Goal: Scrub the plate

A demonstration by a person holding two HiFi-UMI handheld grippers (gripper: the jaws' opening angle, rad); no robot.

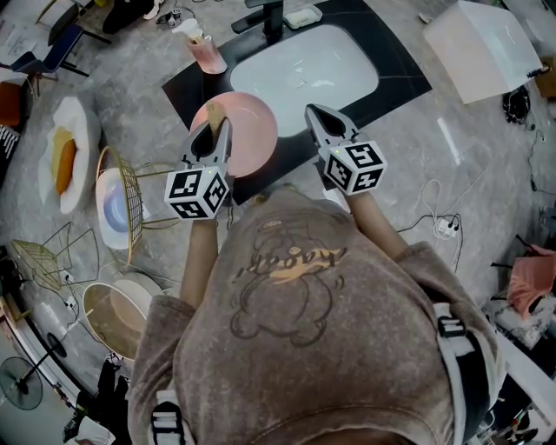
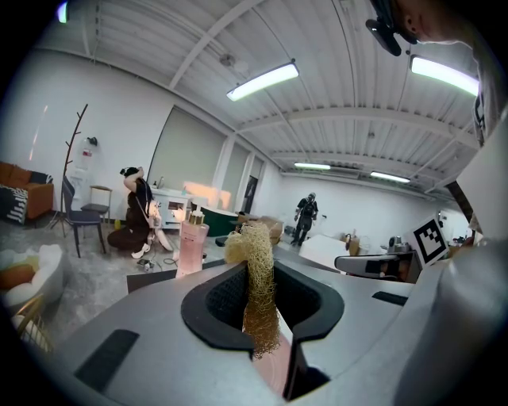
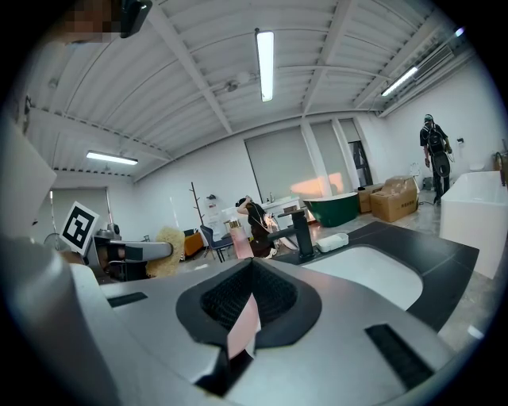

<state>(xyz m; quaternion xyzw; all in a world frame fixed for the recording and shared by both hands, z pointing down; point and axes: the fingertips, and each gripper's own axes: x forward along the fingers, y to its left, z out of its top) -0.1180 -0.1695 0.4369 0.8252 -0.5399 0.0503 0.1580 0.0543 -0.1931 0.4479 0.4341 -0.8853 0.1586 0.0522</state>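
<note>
Pink plate (image 1: pixel 252 130): you have it in front of you, over the near edge of the black surround (image 1: pixel 400 83) of the white sink (image 1: pixel 304 69). Your right hand-held gripper (image 1: pixel 311 111) is at the right side of the plate. In the right gripper view its jaws are closed on a thin pink edge, and as far as I can see this is the rim of the plate.

Agreed. And your left hand-held gripper (image 1: pixel 219 129) is over the left part of the plate. Its jaws are closed tight on a tan fibre scrubber (image 2: pixel 255 270), which stands out above them and below them. In the left gripper view the pink surface shows just under the scrubber, but if the two touch I cannot tell.

Behind the plate you have a pink bottle (image 1: pixel 208 54) at the left corner of the sink, and a black faucet (image 1: pixel 269 17) at its far side.

Yes. Then on the grey marble desk (image 1: pixel 469 148), at your left, lies a white dish (image 1: pixel 82 122) with something orange on it. Beside it stands a gold wire rack (image 1: pixel 130 200) with a white bowl (image 1: pixel 113 204). At your far right is a white box (image 1: pixel 482 48), well apart from the sink.
</note>
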